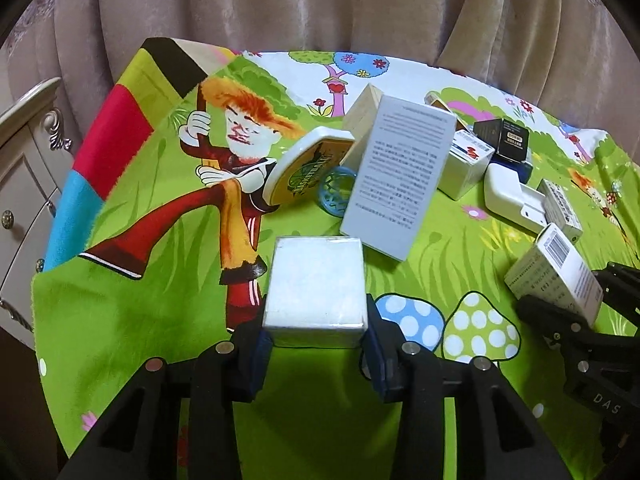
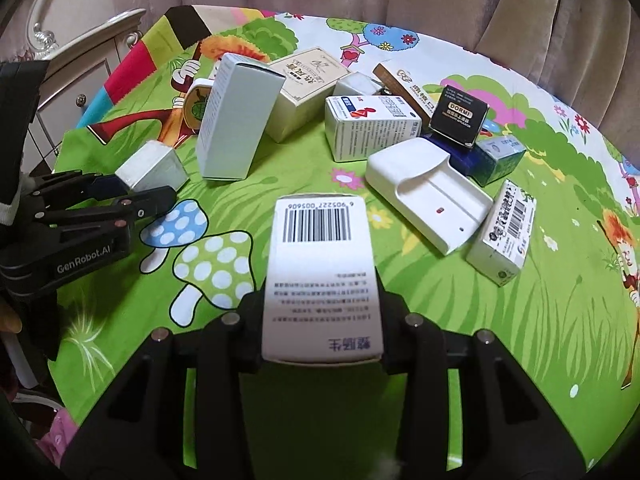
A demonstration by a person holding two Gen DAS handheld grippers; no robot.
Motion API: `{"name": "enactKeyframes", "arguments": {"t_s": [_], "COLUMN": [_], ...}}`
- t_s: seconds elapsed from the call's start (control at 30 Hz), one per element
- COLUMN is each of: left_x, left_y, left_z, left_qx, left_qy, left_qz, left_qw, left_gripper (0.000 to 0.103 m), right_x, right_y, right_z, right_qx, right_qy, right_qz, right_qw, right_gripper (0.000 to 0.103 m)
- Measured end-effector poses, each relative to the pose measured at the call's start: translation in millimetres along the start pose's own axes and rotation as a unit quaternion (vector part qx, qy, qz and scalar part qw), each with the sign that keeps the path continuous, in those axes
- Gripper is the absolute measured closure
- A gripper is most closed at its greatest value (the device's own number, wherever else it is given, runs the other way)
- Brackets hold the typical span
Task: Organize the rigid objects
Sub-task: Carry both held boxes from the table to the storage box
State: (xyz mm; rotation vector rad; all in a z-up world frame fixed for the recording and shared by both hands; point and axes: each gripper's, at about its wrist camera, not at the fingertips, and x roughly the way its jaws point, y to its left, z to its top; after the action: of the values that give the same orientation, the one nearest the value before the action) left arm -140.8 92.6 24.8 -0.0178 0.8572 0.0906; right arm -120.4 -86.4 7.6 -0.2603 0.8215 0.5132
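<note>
My left gripper [image 1: 316,344] is shut on a small plain white box [image 1: 316,284] and holds it just above the cartoon tablecloth [image 1: 160,320]. That gripper [image 2: 136,194] and its box [image 2: 154,168] also show at the left of the right wrist view. My right gripper [image 2: 320,316] is shut on a white barcode box [image 2: 322,276] with printed text. It also shows at the right edge of the left wrist view [image 1: 560,288]. A cluster of other boxes lies beyond both grippers.
Beyond stand a tall white box [image 2: 236,120], a beige box [image 2: 308,92], a white medicine box [image 2: 368,128], a black DORMI box [image 2: 460,120], a white charger [image 2: 432,196], a small printed box [image 2: 506,232] and a round tin [image 1: 310,166]. A cabinet [image 1: 24,168] stands left.
</note>
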Motion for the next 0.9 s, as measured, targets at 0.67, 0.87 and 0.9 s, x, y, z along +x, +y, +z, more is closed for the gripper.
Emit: {"name": "enactKeyframes", "arguments": {"t_s": [0.67,0.87,0.9], "left_x": [-24.3,-52.4,-55.9], "left_y": [-1.5,-14.8,-18.8], "left_z": [-30.2,-60.6,-64.6], "left_qx": [-0.005,0.003,0.010], "left_qy": [-0.004,-0.002,-0.002], "left_qz": [0.008,-0.018,-0.020], "left_qw": [1.0000,0.9998,0.9998], "left_gripper": [0.062,0.062,0.062], "right_x": [-25.2,-40.8,-44.1], "right_y": [19.6,20.5,20.5], "right_z": [-28.1,-46.5,-50.2], "right_qx": [-0.010,-0.010,-0.010], "right_qy": [0.001,0.004,0.005], "right_qz": [0.003,0.011,0.012], "right_qw": [1.000,1.000,1.000], "right_gripper": [0.060,0.060,0.060]}}
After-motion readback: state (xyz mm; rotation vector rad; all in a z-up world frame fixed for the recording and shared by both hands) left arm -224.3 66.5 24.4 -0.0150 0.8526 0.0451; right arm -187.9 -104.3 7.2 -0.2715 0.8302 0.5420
